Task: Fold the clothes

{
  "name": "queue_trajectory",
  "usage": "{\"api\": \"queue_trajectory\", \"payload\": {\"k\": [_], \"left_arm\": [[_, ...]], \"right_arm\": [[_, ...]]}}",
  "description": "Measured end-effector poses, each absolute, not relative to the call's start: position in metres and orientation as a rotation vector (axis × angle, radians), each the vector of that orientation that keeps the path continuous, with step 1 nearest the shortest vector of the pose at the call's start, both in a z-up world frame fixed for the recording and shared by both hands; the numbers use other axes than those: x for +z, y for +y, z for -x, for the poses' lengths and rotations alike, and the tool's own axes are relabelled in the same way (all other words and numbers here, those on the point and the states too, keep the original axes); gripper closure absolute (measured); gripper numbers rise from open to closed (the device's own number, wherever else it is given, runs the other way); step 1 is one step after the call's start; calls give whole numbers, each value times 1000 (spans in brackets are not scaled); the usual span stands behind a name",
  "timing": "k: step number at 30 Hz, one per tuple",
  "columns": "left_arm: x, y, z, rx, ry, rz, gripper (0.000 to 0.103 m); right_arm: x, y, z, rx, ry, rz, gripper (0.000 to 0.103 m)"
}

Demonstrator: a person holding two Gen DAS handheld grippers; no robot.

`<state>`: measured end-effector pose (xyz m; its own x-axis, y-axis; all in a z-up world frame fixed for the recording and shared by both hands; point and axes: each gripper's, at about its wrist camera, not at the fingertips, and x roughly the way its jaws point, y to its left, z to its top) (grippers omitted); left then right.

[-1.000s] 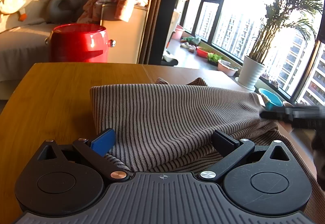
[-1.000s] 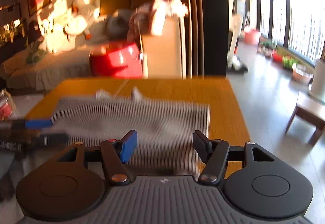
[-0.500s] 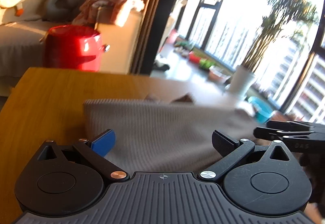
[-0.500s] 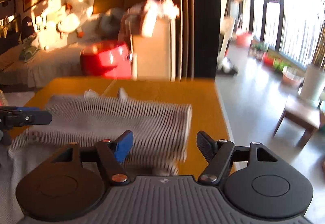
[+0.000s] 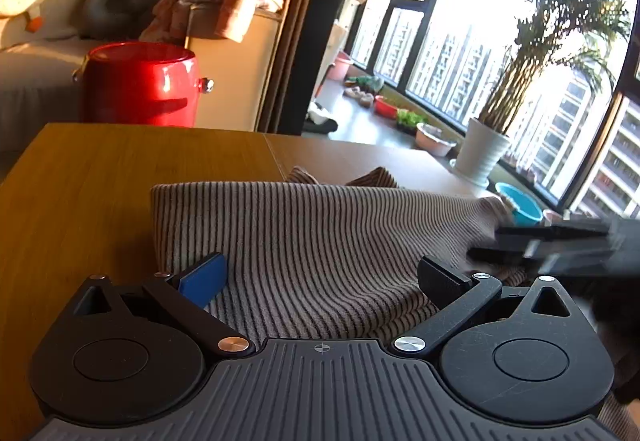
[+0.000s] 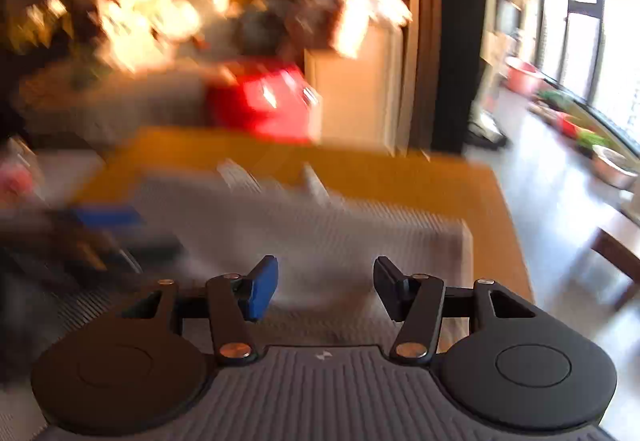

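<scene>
The striped sweater is laid crosswise just ahead of both spread-open, empty grippers, left gripper and right gripper.

One striped garment on surface, spread toward right edge. Two claws: left claw, right claw. Beyond far edge: one red bucket, one potted palm.
</scene>
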<state>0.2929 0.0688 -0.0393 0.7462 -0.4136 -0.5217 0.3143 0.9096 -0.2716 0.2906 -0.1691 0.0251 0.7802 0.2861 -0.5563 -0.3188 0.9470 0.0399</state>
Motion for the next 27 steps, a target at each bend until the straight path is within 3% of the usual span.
{"api": "queue_trajectory", "payload": {"k": [4,12,14,15,18,22,27], "left_arm": [[-38,69,-291,-389,611,173,0],[-20,89,-290,-353,677,263,0],[-15,92,-288,-340,677,243,0],[-12,93,-286,-334,676,233,0],[-4,99,-278,-320,670,227,0],[7,125,-259,-310,660,262,0],[19,164,-240,-273,671,372,0]], "right_arm": [[48,-148,-327,375,562,67,46],[-19,-136,-406,312,738,31,47],[-26,-137,-405,316,739,24,61],[-25,-139,-405,306,741,12,79],[-9,-144,-396,317,711,-29,98],[30,-160,-345,398,618,-73,99],[20,-173,-267,466,698,-114,99]]}}
